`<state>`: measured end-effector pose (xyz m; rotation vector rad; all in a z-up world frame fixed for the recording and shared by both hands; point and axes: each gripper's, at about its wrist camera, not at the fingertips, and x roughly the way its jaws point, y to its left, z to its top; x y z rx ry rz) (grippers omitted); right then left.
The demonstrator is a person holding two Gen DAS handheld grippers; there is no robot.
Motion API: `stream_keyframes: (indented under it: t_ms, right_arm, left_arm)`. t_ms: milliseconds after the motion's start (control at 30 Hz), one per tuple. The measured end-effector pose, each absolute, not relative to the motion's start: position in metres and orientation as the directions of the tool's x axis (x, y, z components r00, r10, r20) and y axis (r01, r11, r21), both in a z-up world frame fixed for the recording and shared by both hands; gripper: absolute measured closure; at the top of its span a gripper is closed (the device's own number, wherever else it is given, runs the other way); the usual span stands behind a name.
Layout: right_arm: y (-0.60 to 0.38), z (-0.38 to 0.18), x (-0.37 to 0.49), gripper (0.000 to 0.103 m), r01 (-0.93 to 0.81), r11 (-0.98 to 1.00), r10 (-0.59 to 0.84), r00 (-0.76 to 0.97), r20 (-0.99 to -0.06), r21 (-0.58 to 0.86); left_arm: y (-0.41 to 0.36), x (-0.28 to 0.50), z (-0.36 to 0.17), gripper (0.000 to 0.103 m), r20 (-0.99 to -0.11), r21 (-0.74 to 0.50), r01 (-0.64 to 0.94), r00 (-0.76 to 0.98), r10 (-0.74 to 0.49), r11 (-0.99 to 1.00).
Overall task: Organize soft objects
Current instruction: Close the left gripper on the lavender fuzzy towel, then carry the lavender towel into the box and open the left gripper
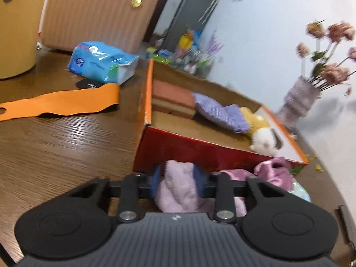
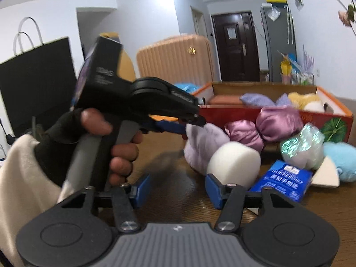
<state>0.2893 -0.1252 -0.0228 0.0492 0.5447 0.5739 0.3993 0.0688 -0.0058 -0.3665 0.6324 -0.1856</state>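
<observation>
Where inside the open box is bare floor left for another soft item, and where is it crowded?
In the box, bare cardboard runs along the near red wall, from the orange corner toward the white plush. The far side is crowded: folded cloths, purple cloth, yellow plush. The left hand-held gripper pinches the pink towel just outside.

Left wrist view: looking forward and slightly downward from just behind the left gripper (image 1: pixel 180 174), sitting very near the pale pink plush (image 1: pixel 178 187) and the red cardboard box (image 1: pixel 200 149), facing the white wall (image 1: pixel 278 33). Right wrist view: looking along the right gripper (image 2: pixel 175 189) from low over the wooden table (image 2: pixel 178 191), facing the dark door (image 2: pixel 235 46), standing farther back. Sharing the box (image 2: pixel 233 113), the plush (image 2: pixel 202 146), the peach suitcase (image 1: pixel 98 11) and the left gripper (image 2: pixel 189 124).
</observation>
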Motion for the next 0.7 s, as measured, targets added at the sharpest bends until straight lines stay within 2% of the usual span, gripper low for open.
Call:
stream_keyframes:
  t_ms: [133,267,400,500,533,567,700]
  right_arm:
    - [-0.138,-0.026,0.298,0.047,-0.391,0.904,0.424,0.76,-0.492,0.175]
    - [-0.156,-0.018,0.294,0.047,-0.42,0.852,0.521,0.735,-0.433,0.312]
    - [-0.144,-0.017,0.302,0.05,-0.422,0.854,0.518,0.74,-0.429,0.304]
    - [-0.131,-0.019,0.307,0.067,-0.407,0.88,0.475,0.744,-0.47,0.246]
    - [-0.13,-0.018,0.303,0.079,-0.419,0.879,0.476,0.74,-0.475,0.227]
    - [-0.131,-0.017,0.297,0.085,-0.434,0.873,0.485,0.733,-0.477,0.22]
    - [-0.14,-0.019,0.248,0.089,-0.493,0.861,0.489,0.732,-0.475,0.126]
  left_arm:
    - [0.08,0.354,-0.006,0.088,-0.492,-0.403,0.072,0.824,-0.282,0.912]
    - [0.081,0.305,-0.01,0.091,-0.46,-0.429,0.103,0.83,-0.315,0.898]
    - [0.079,0.28,-0.011,0.092,-0.461,-0.377,0.096,0.843,-0.276,0.921]
    - [0.08,0.261,-0.012,0.093,-0.462,-0.381,0.099,0.841,-0.282,0.919]
    - [0.08,0.254,-0.012,0.093,-0.463,-0.389,0.102,0.838,-0.29,0.916]
    - [0.079,0.244,-0.012,0.093,-0.466,-0.389,0.106,0.834,-0.295,0.915]
    - [0.064,0.202,-0.009,0.09,-0.47,-0.346,0.164,0.821,-0.322,0.924]
